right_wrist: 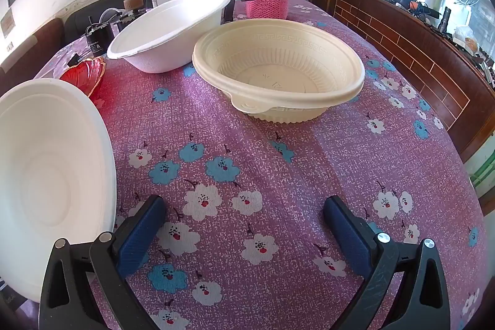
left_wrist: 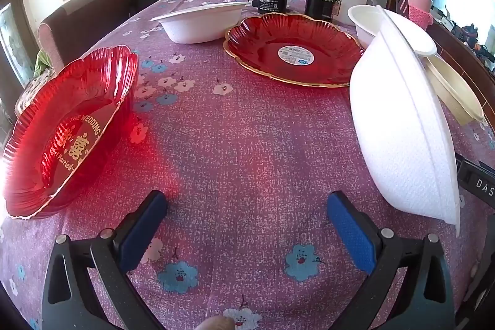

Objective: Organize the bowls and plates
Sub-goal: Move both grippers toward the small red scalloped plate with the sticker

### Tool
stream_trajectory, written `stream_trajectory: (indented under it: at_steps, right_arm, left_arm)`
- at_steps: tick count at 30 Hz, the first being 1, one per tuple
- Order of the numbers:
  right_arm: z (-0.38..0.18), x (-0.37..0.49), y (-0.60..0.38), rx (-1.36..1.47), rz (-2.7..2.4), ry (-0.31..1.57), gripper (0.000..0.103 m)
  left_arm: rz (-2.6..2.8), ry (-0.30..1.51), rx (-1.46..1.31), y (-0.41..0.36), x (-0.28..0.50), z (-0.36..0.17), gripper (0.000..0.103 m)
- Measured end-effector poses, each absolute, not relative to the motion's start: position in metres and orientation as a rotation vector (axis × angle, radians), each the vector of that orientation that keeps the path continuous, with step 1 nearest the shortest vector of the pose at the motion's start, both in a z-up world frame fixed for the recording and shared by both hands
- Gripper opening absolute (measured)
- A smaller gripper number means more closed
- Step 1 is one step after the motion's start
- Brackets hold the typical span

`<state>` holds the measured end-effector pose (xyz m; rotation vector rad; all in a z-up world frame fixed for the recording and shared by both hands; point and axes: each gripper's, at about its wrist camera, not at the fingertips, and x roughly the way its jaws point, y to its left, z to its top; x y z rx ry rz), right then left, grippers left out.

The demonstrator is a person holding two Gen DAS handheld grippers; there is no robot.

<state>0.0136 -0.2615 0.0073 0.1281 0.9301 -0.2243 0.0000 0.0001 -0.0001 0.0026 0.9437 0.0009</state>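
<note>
A: Start at the left gripper (left_wrist: 247,232). What is it doing?

B: Its jaws stand wide apart with nothing between them, only the flowered cloth of the surface (left_wrist: 247,129) below. The right gripper (right_wrist: 244,232) is the same: spread wide, empty, tilted down at the cloth.

A: And what lies around them?

B: Just left of the left gripper sits a red plate (left_wrist: 66,132) with gold lettering. Ahead and a little right of it is a second red plate (left_wrist: 294,50), flat, with a sticker in its middle. Ahead and left, farther off, is a white bowl (left_wrist: 201,20). Close on its right a large white bowl (left_wrist: 399,126) rises in view; whether it is tilted or the lens bends it, I cannot tell.

A: From the right gripper?

B: That large bowl is close on its left. Straight ahead stands a cream bowl (right_wrist: 278,70), and beyond it to the left another white bowl (right_wrist: 170,33).

A: So which step is this?

B: I judge it the very start: nothing is stacked and nothing is held. The next move calls for choosing one piece, likely a near bowl or plate, bringing open jaws over its rim, closing, and nesting like with like.
</note>
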Motion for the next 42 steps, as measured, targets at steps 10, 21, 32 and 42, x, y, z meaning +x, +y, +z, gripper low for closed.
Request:
stream_trajectory:
  at_steps: [10,21,32,42]
  right_arm:
    - [0.005,0.011,-0.265,0.116,-0.172,0.947,0.102]
    - [0.007,0.014,-0.262,0.093,-0.134,1.011,0.102]
    - [0.011,0.022,-0.263,0.098,-0.145,1.004,0.102]
    - [0.094,-0.039,-0.28,0.116,-0.109,0.805,0.102]
  left_arm:
    - [-0.031,0.985,0.027,0.006,0.002,-0.001,0.103]
    - [0.003,0.982,0.038,0.005,-0.013,0.001,0.103]
    - [-0.109,1.029,-0.014,0.008,-0.04,0.009,0.101]
    - [-0.359,0.812,-0.178,0.077,-0.099,0.14,0.098]
